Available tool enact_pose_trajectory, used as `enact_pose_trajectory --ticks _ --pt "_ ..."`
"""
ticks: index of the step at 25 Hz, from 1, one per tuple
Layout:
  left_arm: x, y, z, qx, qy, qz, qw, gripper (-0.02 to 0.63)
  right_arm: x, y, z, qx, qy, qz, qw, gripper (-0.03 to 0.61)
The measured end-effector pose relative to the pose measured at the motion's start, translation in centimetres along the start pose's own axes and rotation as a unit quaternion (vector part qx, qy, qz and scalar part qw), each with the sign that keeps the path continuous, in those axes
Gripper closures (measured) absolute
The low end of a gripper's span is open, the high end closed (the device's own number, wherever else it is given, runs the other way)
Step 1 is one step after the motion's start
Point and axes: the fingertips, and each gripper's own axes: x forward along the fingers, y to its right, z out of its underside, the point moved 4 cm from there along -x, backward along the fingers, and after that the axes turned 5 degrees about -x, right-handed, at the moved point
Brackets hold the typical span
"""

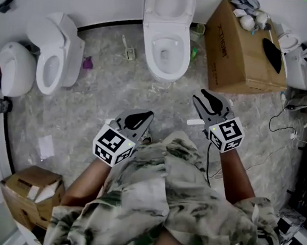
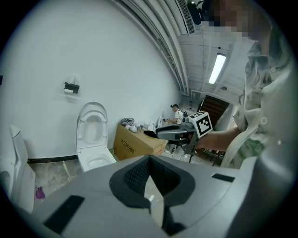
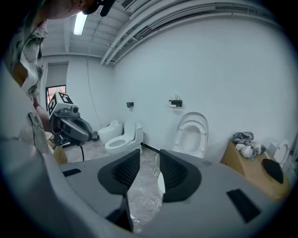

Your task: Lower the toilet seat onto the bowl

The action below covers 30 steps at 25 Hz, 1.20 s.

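Note:
A white toilet stands against the far wall, its seat (image 1: 170, 2) raised upright over the open bowl (image 1: 165, 51). Both grippers hover over the floor well short of it and point toward it. My left gripper (image 1: 146, 116) is shut, its black tips meeting with nothing between them (image 2: 149, 158). Open and empty, my right gripper (image 1: 201, 96) shows a clear gap between its pads (image 3: 148, 162). The raised seat (image 2: 91, 128) stands left of centre in the left gripper view. In the right gripper view the seat (image 3: 192, 135) rises just beyond the right jaw.
A large cardboard box (image 1: 245, 47) with rags on top stands right of the toilet. A second toilet (image 1: 55, 57) and a white rounded fixture (image 1: 14, 70) are at the left. A small open box (image 1: 30, 191) sits near left. Cables (image 1: 286, 125) trail at the right.

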Motion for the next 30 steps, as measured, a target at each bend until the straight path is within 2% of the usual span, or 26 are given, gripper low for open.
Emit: enact_pose_trajectory --ticks 6,12,17,21,30 --pt "-1.7 -4.3 -1.1 -0.028 0.017 0.002 0.9994 0.592 4.1 0.7 -2.8 -0.021 -0.007 0.002 1.000 0.433" --pt "-1.3 -7.0 -3.4 -0.046 0.037 -0.016 0.9982 0.592 7.8 4.9 -4.8 -0.043 -0.007 -0.003 0.999 0.436" --pt "0.4 -10.0 -6.3 -0.090 0.069 -0.039 0.9928 0.592 12.0 11.0 -6.0 -0.077 -0.010 -0.024 0.997 0.439" --pt "2.4 -12.6 -9.2 -0.101 0.083 -0.075 0.9885 0.592 16.2 16.9 -7.1 -0.095 -0.018 -0.045 0.994 0.448" --pt "9.9 -16.9 -14.7 -0.108 0.075 -0.122 0.9838 0.592 26.5 29.9 -8.8 -0.129 -0.035 -0.087 0.987 0.453"
